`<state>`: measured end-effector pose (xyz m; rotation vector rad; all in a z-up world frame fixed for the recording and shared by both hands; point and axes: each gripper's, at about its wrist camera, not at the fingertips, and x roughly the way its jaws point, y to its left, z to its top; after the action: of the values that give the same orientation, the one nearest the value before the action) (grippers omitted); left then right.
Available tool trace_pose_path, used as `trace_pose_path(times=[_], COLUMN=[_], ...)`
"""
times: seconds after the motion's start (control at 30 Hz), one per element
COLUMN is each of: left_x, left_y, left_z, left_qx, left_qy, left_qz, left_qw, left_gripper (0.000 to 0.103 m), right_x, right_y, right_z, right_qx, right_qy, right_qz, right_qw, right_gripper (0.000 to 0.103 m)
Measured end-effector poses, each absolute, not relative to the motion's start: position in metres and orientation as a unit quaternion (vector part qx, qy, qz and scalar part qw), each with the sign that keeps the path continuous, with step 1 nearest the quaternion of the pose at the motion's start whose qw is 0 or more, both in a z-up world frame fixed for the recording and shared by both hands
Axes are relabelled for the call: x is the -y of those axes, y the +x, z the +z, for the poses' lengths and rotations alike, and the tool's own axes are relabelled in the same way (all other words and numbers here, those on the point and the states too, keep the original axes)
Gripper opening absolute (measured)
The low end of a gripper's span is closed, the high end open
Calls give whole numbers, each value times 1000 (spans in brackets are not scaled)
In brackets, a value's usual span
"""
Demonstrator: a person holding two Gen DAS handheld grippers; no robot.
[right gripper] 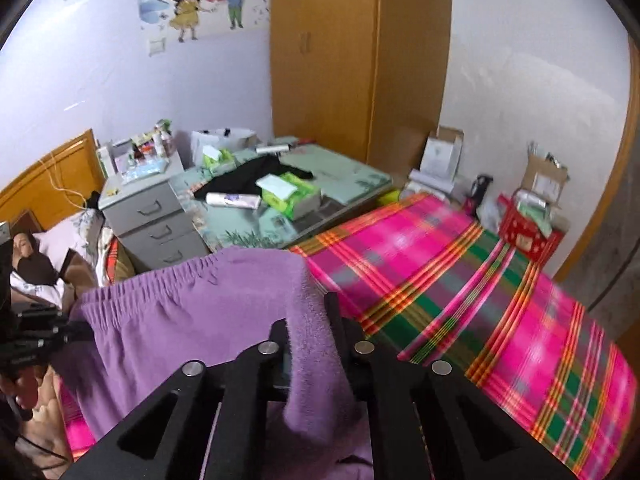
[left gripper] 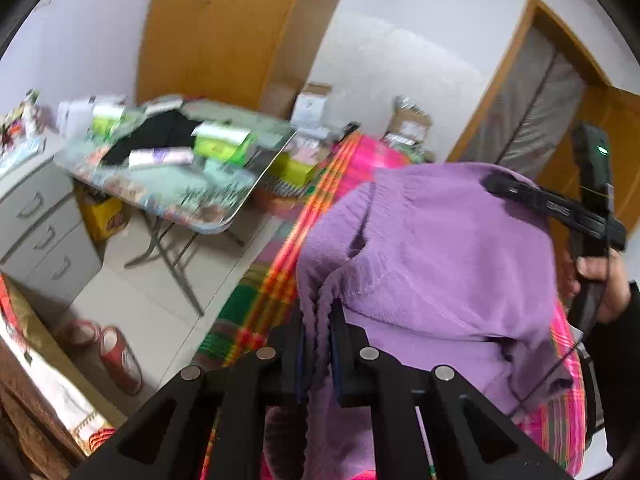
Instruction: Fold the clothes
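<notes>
A purple fleece garment [left gripper: 432, 248] with an elastic waistband hangs lifted above a bed covered by a pink plaid cloth [right gripper: 460, 280]. My left gripper [left gripper: 318, 320] is shut on a gathered edge of the garment. My right gripper [right gripper: 310, 320] is shut on another edge of the purple garment [right gripper: 192, 312], which drapes over its fingers. The right gripper's body [left gripper: 588, 208] shows at the right of the left wrist view, and the left gripper's body [right gripper: 24, 336] at the left edge of the right wrist view. The garment stretches between both grippers.
A folding table [right gripper: 344, 184] with tissue boxes [right gripper: 292, 196] and a black cloth stands beyond the bed. Grey drawers [right gripper: 152, 216] stand to its left. A wooden wardrobe [right gripper: 340, 60] is behind. Boxes [right gripper: 528, 224] sit by the bed's far end. A person [right gripper: 32, 264] lies at left.
</notes>
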<state>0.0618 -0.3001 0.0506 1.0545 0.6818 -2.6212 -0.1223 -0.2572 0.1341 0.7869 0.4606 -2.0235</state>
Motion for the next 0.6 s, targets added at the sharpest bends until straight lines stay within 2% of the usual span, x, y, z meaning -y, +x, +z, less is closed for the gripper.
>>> trace_pose_path(times=[0.07, 0.1, 0.2, 0.4, 0.6], left_x=[300, 300, 296, 295, 302], left_y=[56, 54, 52, 71, 99], left_z=[39, 34, 25, 31, 46], left_qx=[-226, -224, -225, -243, -259], left_qy=[377, 384, 393, 380, 351], left_qz=[-890, -887, -882, -883, -886], left_qw=[124, 126, 127, 129, 157], left_gripper=[11, 11, 12, 15, 15], right_x=[256, 253, 236, 189, 138], right_y=[-126, -127, -126, -133, -147], right_z=[124, 120, 112, 109, 100], right_qx=[-181, -175, -161, -78, 54], right_qy=[333, 340, 354, 363, 383], right_qz=[-811, -808, -801, -805, -799], right_qw=[445, 448, 455, 462, 460], right_gripper=[15, 25, 34, 42, 43])
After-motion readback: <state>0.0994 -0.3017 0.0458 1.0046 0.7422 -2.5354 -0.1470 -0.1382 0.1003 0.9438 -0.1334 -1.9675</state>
